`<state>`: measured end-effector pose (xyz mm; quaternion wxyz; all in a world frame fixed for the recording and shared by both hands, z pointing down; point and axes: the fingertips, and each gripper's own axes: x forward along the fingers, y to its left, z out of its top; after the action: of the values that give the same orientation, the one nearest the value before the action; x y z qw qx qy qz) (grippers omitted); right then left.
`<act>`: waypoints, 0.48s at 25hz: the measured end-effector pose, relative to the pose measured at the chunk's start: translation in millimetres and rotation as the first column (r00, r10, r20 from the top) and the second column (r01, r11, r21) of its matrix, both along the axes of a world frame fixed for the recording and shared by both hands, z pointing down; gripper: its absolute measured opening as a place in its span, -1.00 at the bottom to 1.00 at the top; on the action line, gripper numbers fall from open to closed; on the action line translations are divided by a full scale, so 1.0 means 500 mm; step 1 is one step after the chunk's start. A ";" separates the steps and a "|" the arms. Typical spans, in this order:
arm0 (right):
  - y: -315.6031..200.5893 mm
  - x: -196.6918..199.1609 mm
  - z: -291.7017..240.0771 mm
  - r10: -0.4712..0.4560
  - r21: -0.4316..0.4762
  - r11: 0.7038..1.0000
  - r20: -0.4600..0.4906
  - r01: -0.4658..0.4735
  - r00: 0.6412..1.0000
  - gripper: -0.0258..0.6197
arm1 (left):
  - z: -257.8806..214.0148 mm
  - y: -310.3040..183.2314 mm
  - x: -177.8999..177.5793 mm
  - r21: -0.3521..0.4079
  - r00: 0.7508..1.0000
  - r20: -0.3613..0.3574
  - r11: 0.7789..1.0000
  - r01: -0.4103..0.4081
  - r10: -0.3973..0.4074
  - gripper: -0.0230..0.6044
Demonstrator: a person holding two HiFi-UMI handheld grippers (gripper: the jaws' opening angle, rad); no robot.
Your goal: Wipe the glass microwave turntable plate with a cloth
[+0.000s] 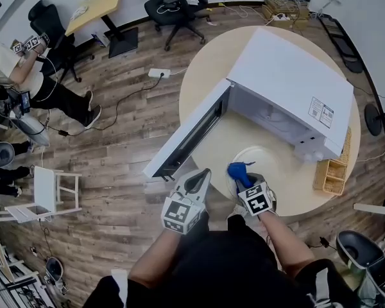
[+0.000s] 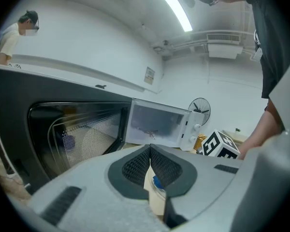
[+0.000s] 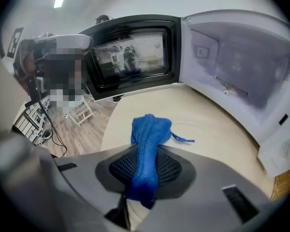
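- Head view: the glass turntable plate (image 1: pixel 264 158) lies flat on the round table (image 1: pixel 208 63), outside the open microwave (image 1: pixel 295 82) and just in front of its cavity. My right gripper (image 1: pixel 244 181) brings the blue cloth (image 1: pixel 239 170) to the plate's near rim (contact cannot be confirmed). My left gripper (image 1: pixel 201 176) hangs beside it, near the swung-out door (image 1: pixel 189 136). The likely hazard is that nothing steadies the plate, so a firm stroke could push it across the table. Both forearms reach forward and close together.
- Left gripper view: my left gripper (image 2: pixel 150 153) has its jaws pressed together on nothing, with only a sliver of table showing through the slit. It faces the door (image 2: pixel 72 129), and a careless sweep could knock against it.
- Right gripper view: my right gripper (image 3: pixel 144 163) is clamped on the cloth (image 3: pixel 147 139), which is bunched into a narrow roll that pokes past the tips. With so small a wad, I judge the jaw tips might scrape the glass, or the cloth might slip free. The gripper tilts down toward the tabletop.
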<state>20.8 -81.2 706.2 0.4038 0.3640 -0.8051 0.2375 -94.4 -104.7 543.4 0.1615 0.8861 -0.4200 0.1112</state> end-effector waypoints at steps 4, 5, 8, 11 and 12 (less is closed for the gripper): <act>-0.011 0.030 -0.004 0.019 0.011 1.000 -0.032 -0.019 0.999 -0.66 | 0.000 0.006 0.001 0.001 1.000 -0.002 1.000 -0.007 0.007 -0.91; -0.015 0.038 -0.005 0.023 0.018 1.000 -0.039 -0.022 0.999 -0.66 | -0.001 0.006 0.002 0.001 1.000 -0.001 1.000 -0.009 0.009 -0.91; -0.026 0.065 -0.007 0.037 0.029 0.999 -0.065 -0.035 0.997 -0.66 | -0.003 0.006 0.007 -0.001 1.000 0.000 1.000 -0.014 0.014 -0.91; -0.041 0.099 0.001 0.057 0.034 0.998 -0.084 -0.054 0.995 -0.66 | 0.000 0.005 0.013 0.000 1.000 0.002 1.000 -0.017 0.017 -0.91; -0.046 0.111 0.002 0.063 0.036 0.998 -0.091 -0.060 0.994 -0.66 | 0.001 0.005 0.015 0.000 1.000 0.004 1.000 -0.018 0.018 -0.91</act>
<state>76.1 -104.4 707.3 0.4268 0.4059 -0.7777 0.2196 -86.8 -102.4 543.9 0.1597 0.8897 -0.4121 0.1142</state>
